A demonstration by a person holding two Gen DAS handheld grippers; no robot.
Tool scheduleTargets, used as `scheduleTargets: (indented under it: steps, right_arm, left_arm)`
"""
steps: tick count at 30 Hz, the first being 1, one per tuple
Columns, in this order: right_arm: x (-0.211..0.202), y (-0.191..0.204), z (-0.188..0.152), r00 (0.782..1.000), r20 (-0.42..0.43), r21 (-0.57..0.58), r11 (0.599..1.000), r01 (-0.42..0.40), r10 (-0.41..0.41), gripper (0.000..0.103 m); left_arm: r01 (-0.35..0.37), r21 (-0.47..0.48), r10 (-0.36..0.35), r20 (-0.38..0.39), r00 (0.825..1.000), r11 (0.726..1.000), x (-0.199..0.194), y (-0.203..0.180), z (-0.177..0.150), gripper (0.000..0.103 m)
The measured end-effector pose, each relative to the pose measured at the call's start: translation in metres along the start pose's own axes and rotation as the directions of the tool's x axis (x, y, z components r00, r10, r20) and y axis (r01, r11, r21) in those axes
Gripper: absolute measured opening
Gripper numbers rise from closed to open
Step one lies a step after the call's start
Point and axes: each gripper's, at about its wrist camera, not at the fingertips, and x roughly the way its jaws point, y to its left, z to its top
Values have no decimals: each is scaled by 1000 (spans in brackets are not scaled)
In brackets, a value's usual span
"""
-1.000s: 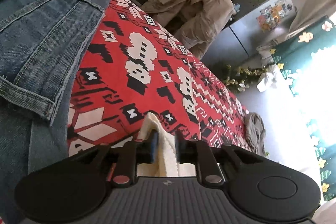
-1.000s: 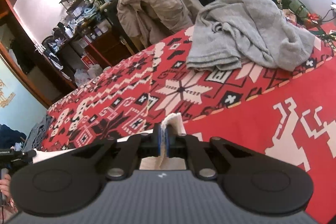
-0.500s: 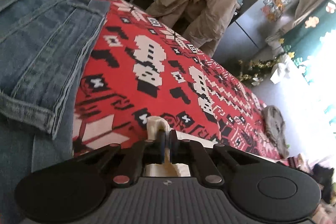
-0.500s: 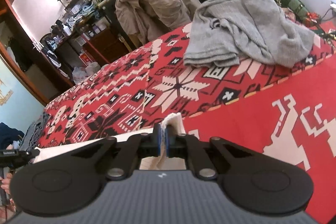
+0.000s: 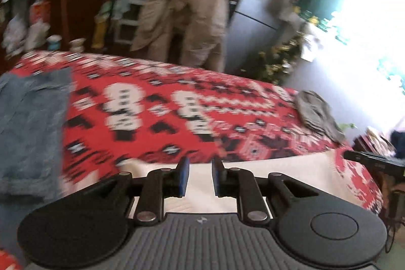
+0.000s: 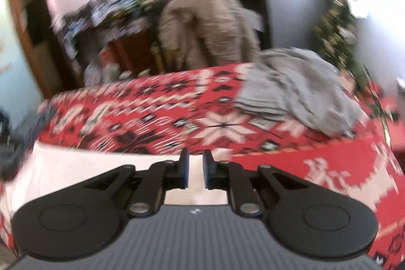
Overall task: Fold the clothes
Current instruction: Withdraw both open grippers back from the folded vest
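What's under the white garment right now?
The white garment lies flat on the red patterned blanket, which shows around its far edge. Whatever the cloth covers cannot be seen. Both sets of jaws are opening, with nothing pinched between them.

A bed under a red patterned blanket (image 5: 157,123) carries jeans (image 5: 27,128), a white garment (image 5: 278,166) and a grey sweater (image 6: 293,90).

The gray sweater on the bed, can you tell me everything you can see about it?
The gray sweater is a soft knit lying in a loose, rumpled heap, not folded, with layered edges showing along its near side. It rests on the red patterned blanket near the bed's far edge, in front of a small Christmas tree. Neither gripper touches it. The picture is blurred, so finer details cannot be made out.
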Motion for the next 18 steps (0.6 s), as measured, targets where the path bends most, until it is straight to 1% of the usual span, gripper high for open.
scheduleTargets:
  steps: [2, 4, 5, 7, 9, 10, 11, 13, 14, 15, 17, 18]
  right_arm:
    - [9, 23, 2, 1000, -17, -75, 997, -17, 16, 12]
    - [23, 42, 0, 999, -36, -126, 992, -21, 17, 12]
    - [30, 48, -2, 999, -42, -147, 989, -16, 10, 12]
    - [42, 58, -8, 998, -54, -189, 982, 8, -18, 12]
    - [50, 56, -16, 995, -73, -219, 975, 48, -65, 12]
    - [51, 52, -19, 995, -72, -219, 974, 54, -71, 9]
    - [50, 47, -21, 996, -63, -210, 977, 47, -61, 9]
    - [45, 49, -17, 997, -44, -203, 978, 55, -65, 8]
    - [42, 52, -13, 997, -35, -202, 977, 63, -71, 5]
    - [39, 55, -10, 997, -26, -201, 977, 70, -77, 8]
    - [33, 62, -3, 996, -8, -198, 976, 85, -89, 9]
    - [31, 68, 0, 997, -3, -183, 981, 69, -71, 9]
  left_arm:
    - [3, 42, -2, -19, 1000, 999, 16, -14, -2, 17]
    - [-1, 73, 4, -44, 999, 997, 33, -23, -8, 17]
    - [-21, 96, 27, -55, 998, 995, 38, -25, -11, 17]
    - [-74, 147, 86, -76, 993, 986, 48, -26, -19, 12]
    - [-91, 177, 103, -58, 993, 980, 45, -21, -24, 11]
    - [-102, 185, 114, -54, 992, 977, 42, -18, -24, 9]
    - [-122, 188, 134, -51, 990, 974, 40, -16, -24, 6]
    - [-151, 165, 161, -50, 986, 975, 35, -13, -21, 5]
    - [-146, 144, 154, -45, 987, 979, 33, -14, -19, 5]
    - [-130, 121, 135, -36, 990, 984, 32, -16, -16, 5]
    - [-77, 84, 79, -17, 997, 993, 32, -27, -12, 5]
    - [-47, 74, 48, -17, 999, 996, 37, -36, -9, 5]
